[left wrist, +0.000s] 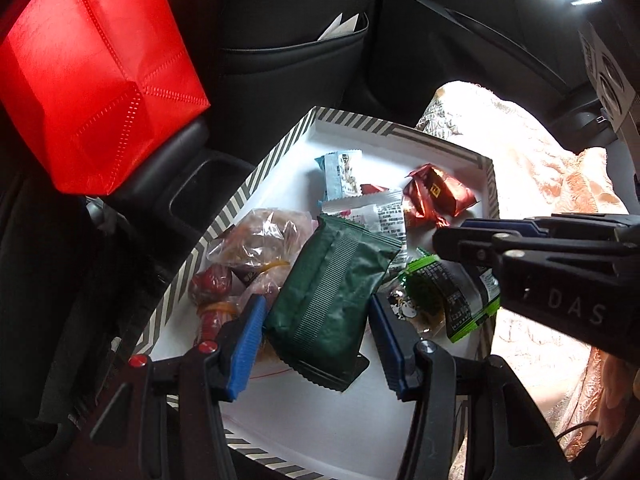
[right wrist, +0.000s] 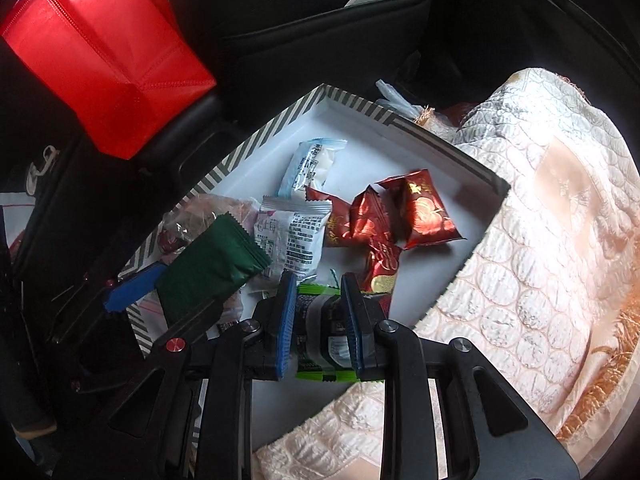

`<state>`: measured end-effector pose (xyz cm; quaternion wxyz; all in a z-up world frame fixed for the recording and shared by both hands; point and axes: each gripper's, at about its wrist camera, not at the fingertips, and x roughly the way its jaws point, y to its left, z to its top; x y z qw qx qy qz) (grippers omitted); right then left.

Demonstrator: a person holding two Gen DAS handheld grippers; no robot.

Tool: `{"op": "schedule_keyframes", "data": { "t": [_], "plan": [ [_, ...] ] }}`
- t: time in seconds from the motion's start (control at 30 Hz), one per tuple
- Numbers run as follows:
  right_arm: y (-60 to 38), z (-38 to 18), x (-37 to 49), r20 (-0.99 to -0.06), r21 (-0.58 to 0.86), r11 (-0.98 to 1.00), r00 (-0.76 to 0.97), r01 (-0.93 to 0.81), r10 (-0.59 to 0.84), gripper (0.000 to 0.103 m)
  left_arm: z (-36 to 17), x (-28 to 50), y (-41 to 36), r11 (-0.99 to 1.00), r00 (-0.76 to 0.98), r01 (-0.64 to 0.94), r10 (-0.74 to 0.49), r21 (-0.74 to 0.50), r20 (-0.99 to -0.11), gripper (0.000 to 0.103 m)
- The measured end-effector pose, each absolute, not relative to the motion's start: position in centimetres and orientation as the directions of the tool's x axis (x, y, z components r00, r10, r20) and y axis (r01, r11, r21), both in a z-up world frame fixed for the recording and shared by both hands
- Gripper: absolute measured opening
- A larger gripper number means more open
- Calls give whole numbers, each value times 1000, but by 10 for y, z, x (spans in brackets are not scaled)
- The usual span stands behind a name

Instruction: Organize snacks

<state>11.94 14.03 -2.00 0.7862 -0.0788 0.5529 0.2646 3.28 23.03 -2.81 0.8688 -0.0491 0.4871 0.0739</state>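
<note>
I am working over a striped box (left wrist: pixel 256 176) of loose snacks on a car seat, with my left gripper (left wrist: pixel 316 344) open around a dark green packet (left wrist: pixel 336 292), its blue pads not yet touching it. My right gripper (right wrist: pixel 316 320) is closed on a bright green and black packet (right wrist: pixel 320 320) near the box's front edge. The green packet leans on other wrappers, so an off-centre squeeze could tip it, and the slick foil could slide free.

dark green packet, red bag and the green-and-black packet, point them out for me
dark green packet (left wrist: pixel 336 300), left wrist view, middle of its ribbed face
red bag (left wrist: pixel 100 76), left wrist view, centre of its front panel
green-and-black packet (right wrist: pixel 320 320), right wrist view, dark middle between the right tool's pads
</note>
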Motion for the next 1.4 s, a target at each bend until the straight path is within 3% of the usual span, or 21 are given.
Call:
{"op": "schedule_keyframes", "data": {
  "t": [0.27,0.37,0.57,0.8,0.97,1.03,1.1,1.13,1.4],
  "plan": [
    [122,-13,122,-875,284,832,226,-476,428,22,-33,32,232,981,507,-193,94,-7,-857,56],
    [115,-11,119,-884,262,842,233,-472,406,22,-33,32,231,980,507,-197,99,-4,-856,59],
    [105,-20,113,-891,274,853,216,-443,399,22,-35,31,231,979,490,-204,91,-12,-867,66],
    [103,-13,100,-886,227,865,274,-448,375,23,-28,22,228,970,495,-241,114,-10,-861,84],
    [99,-7,91,-878,184,879,327,-441,349,23,-18,11,229,961,514,-275,126,-25,-848,91],
    [97,-3,86,-871,156,887,362,-436,331,27,-12,6,228,956,527,-292,144,-19,-838,92],
    [94,1,81,-862,140,893,391,-427,322,47,-6,2,226,953,544,-302,164,-10,-823,94],
    [92,2,78,-856,134,897,407,-420,318,51,-4,0,225,953,549,-304,173,-3,-818,95],
    [73,9,65,-830,140,921,464,-363,309,52,5,-9,221,947,567,-321,173,-23,-805,98]
  ]
}}
